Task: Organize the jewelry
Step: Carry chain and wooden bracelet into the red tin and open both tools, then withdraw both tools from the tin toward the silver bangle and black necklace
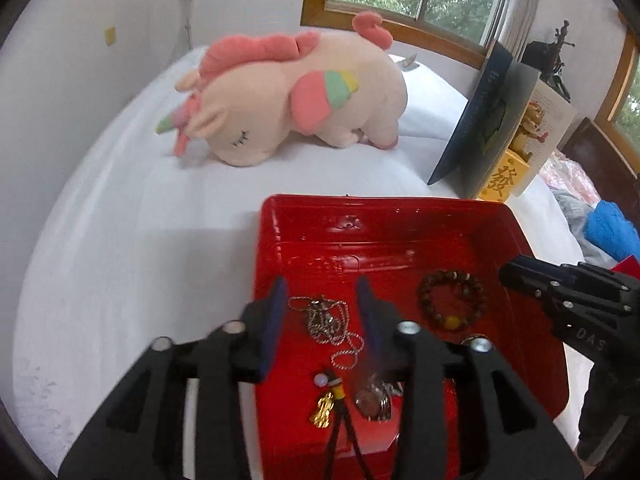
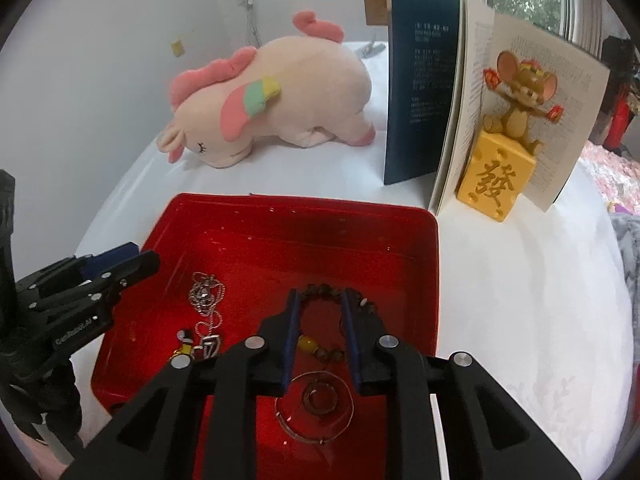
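Two claws hang over my red tray (image 1: pixel 400 216), which sits on the white bedsheet (image 1: pixel 140 240). My left gripper (image 1: pixel 322 300) is spread, its pads apart on either side of the silver chain necklace (image 1: pixel 326 320) without pressing it. My right gripper (image 2: pixel 322 312) is parted slightly above the wooden bead bracelet (image 2: pixel 360 304), gripping nothing. Beyond lie a plush unicorn (image 1: pixel 296 96) and an open book (image 2: pixel 460 92).

1. The left gripper (image 1: pixel 320 304) hangs over the red tray (image 1: pixel 400 216), jaws apart, nothing pinched.
2. A silver chain necklace (image 1: pixel 328 320) lies between its fingers.
3. A brown bead bracelet (image 1: pixel 452 300) lies right of it.
4. The right gripper (image 1: pixel 508 276) enters from the right.
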